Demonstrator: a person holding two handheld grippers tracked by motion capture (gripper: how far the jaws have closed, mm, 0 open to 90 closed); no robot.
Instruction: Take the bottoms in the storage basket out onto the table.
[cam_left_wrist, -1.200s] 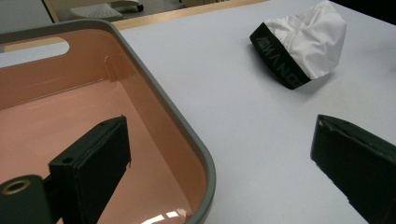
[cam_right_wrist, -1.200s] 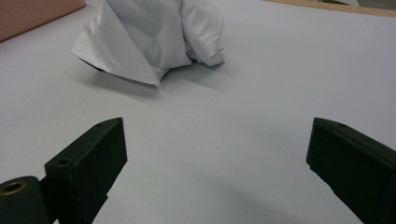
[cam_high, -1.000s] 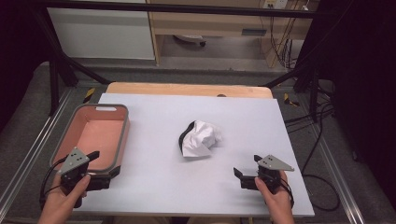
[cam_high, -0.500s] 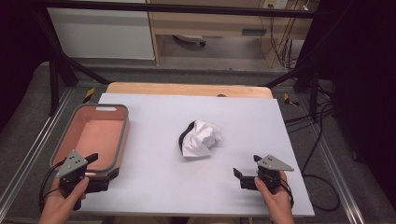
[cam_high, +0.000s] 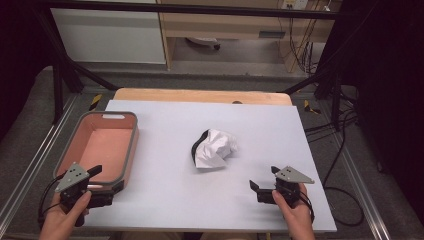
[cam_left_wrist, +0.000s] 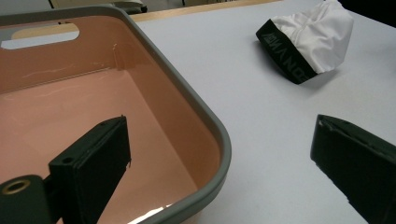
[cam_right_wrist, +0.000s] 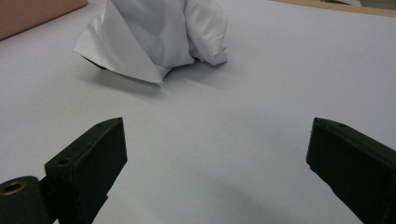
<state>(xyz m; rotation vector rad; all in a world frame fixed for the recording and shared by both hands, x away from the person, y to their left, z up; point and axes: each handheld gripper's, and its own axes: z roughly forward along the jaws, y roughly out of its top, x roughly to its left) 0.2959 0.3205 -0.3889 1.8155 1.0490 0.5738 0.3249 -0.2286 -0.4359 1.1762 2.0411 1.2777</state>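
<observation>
Holding both grippers released and empty: my left gripper (cam_high: 97, 184) straddles the pink bin's (cam_high: 131, 150) near corner, my right gripper (cam_high: 261, 186) hovers over the white surface (cam_high: 165, 200). The crumpled white garment (cam_high: 214, 149) lies mid-surface, apart from both.

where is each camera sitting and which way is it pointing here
High view: fixed above the person's side, looking forward and down on the white table; both hands show, holding the left tongs and the right tongs.
Left gripper view: rides the left tongs, looking over the pink bin corner toward the white garment; its open black jaws show.
Right gripper view: rides the right tongs, low over the table, facing the garment; open jaws show.
Shared: all three see the garment with its black waistband.
</observation>
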